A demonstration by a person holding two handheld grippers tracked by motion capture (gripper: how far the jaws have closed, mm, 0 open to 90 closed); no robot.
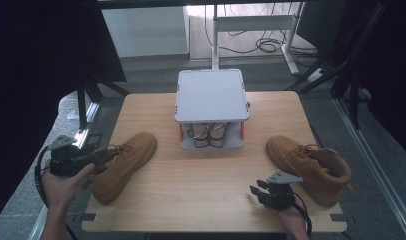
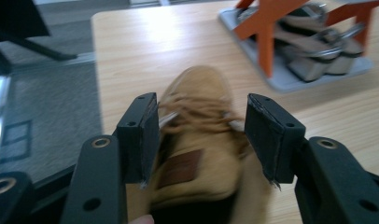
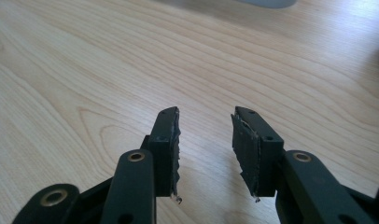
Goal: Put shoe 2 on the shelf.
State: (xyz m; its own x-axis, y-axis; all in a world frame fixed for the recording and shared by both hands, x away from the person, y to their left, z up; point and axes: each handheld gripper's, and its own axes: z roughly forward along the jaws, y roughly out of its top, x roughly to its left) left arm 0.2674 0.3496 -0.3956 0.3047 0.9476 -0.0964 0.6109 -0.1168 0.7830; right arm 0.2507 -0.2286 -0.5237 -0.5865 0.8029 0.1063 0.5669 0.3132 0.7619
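Left gripper has its fingers spread around the collar of the left boot, not clearly squeezing it. Right gripper hangs half-open, empty, over bare desk.

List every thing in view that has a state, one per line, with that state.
Left gripper: jaws open astride the left boot's collar, not pressing.
Right gripper: jaws open, nothing between them, over bare table.
Left boot: upright, laced, on the table.
Right boot: upright, laced, untouched.
Shoe rack: top shelf bare, sandals on the lower shelf.
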